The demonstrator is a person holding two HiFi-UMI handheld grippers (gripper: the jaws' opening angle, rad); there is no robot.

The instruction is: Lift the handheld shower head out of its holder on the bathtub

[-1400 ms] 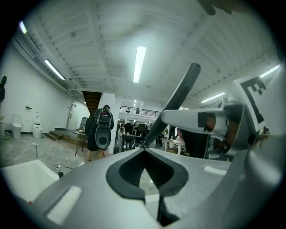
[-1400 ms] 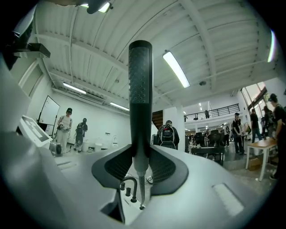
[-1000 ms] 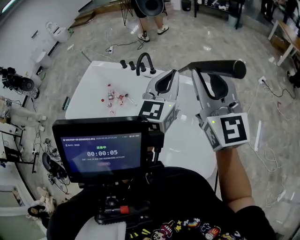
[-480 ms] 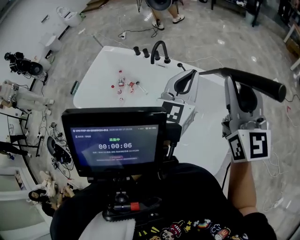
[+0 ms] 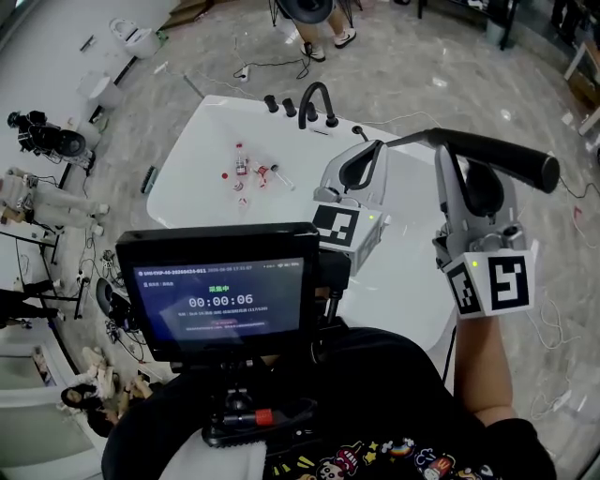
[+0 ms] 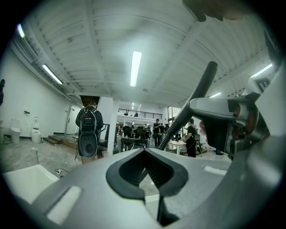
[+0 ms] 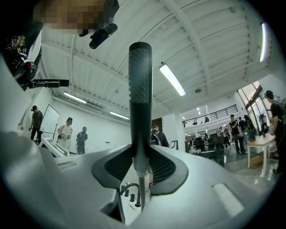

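The black handheld shower head (image 5: 497, 156) is off the tub, held level above the white bathtub's (image 5: 192, 173) right rim. My right gripper (image 5: 448, 157) is shut on its handle. In the right gripper view the shower head (image 7: 139, 98) stands up between the jaws, and its hose (image 7: 141, 190) drops toward the black faucet (image 7: 128, 188). My left gripper (image 5: 362, 161) hovers over the tub's right side, left of the right gripper; its jaws are shut with nothing between them (image 6: 145, 167). The faucet (image 5: 317, 101) and knobs sit at the tub's far end.
Small red and white items (image 5: 253, 173) lie inside the tub. A monitor (image 5: 223, 295) on my chest rig hides the near tub end. A person's legs (image 5: 319, 23) stand beyond the faucet. Cables, a power strip (image 5: 246, 67) and equipment (image 5: 42, 139) lie on the marble floor.
Over the last second my right gripper carried the shower head to the right, away from the left gripper. The head view swung toward the tub. Both grippers stayed shut.
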